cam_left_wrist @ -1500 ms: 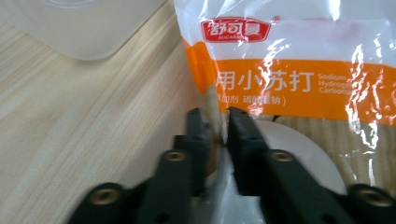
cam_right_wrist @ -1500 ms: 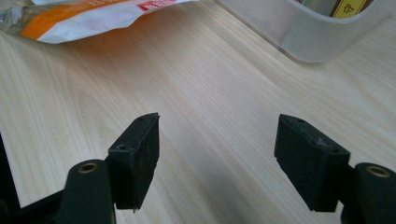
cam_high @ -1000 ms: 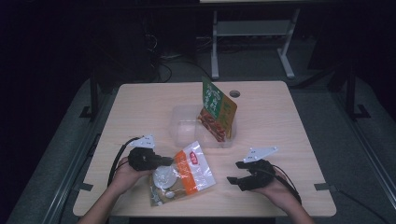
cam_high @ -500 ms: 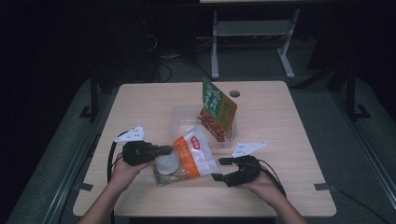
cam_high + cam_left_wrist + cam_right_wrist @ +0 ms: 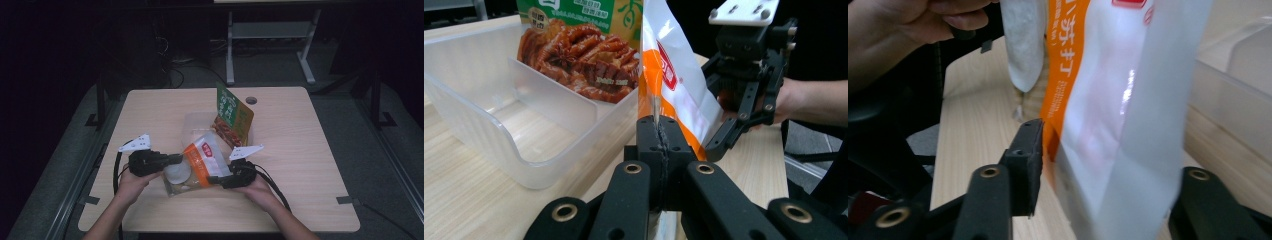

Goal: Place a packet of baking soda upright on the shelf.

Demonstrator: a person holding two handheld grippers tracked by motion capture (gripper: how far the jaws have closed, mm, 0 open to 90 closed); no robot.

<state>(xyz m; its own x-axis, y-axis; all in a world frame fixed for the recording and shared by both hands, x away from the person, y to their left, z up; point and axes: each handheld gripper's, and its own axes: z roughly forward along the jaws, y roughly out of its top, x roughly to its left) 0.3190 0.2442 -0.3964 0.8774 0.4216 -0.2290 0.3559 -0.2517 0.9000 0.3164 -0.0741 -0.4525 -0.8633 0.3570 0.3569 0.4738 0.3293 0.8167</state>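
L gripper [image 5: 172, 160] jaws clamped on the orange-white snack bag [image 5: 200, 162] edge, bag lifted at desk [image 5: 300, 150] 6 o'clock (clear bin [image 5: 192, 125] just at its 12). R gripper [image 5: 216, 178] jaws, just closing, straddle bag's far edge; contact unclear.

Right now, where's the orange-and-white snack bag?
High view: the orange-and-white snack bag sits near the table's front edge, between the left tool and right tool, just in front of the clear plastic bin.
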